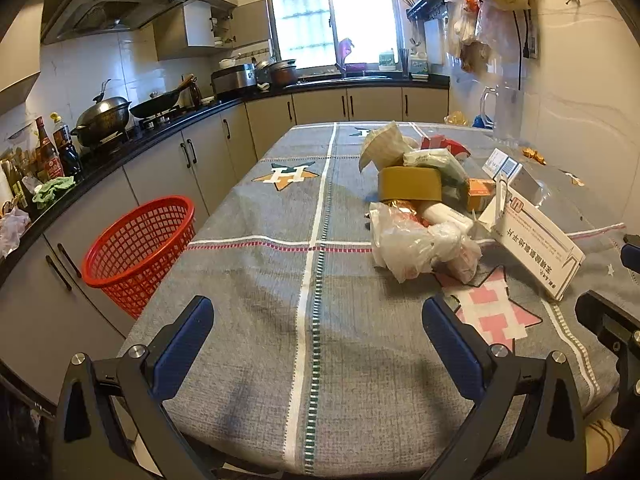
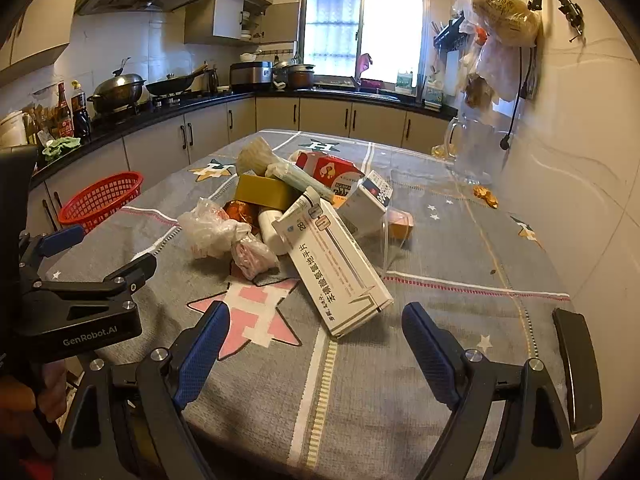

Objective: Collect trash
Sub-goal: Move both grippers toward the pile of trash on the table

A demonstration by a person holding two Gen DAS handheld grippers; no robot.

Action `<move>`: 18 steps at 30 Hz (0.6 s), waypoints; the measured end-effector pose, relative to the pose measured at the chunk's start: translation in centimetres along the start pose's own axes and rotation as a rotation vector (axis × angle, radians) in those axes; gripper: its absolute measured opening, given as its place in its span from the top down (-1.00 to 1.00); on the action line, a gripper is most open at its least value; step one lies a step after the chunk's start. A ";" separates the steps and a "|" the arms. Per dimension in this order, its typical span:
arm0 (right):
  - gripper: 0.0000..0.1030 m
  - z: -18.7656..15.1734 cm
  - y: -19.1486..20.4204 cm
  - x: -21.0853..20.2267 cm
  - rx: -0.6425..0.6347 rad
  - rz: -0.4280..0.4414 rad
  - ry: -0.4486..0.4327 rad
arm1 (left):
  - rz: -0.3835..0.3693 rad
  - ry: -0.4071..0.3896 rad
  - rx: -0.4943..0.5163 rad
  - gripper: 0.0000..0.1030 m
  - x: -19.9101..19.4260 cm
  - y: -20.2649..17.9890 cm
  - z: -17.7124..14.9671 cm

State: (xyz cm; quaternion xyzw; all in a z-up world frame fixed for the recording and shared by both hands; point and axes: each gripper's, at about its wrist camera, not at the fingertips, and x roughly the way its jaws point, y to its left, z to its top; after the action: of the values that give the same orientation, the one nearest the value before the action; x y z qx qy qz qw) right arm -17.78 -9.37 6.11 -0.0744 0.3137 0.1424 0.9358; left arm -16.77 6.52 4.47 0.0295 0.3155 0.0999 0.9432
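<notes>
nothing collected yet: both my left gripper (image 1: 318, 320) and right gripper (image 2: 316, 324) gape empty, trash pile (image 1: 424, 216) untouched, red basket (image 1: 140, 248) looks empty.

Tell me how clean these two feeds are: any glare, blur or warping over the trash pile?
Left wrist: window blown out white, counter lines bow from fisheye, trash pile sharp, left gripper open. Right wrist: same window glare, dark corner vignette, white box crisp with readable print, right gripper open; glass jug faint against the wall.
</notes>
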 end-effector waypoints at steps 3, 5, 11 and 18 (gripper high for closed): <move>-0.76 0.0 -0.3 0.2 0.021 0.005 0.012 | -0.003 0.004 0.004 -1.00 0.2 -0.2 -0.1; -0.76 -0.1 -0.4 0.4 0.021 -0.001 0.022 | -0.003 0.007 0.009 -1.00 0.3 -0.3 -0.1; -0.76 -0.3 -0.7 0.8 0.028 -0.007 0.034 | -0.012 0.014 0.010 -1.00 0.4 -0.4 -0.3; -0.76 -0.2 -1.4 0.6 0.038 -0.021 0.017 | -0.026 0.018 0.008 -1.00 0.7 -0.5 -0.3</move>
State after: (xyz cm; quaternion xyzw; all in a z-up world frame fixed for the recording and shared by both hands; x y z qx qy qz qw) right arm -16.94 -10.61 5.66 -0.0609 0.3235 0.1257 0.9359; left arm -16.27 6.21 3.76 0.0282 0.3248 0.0864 0.9414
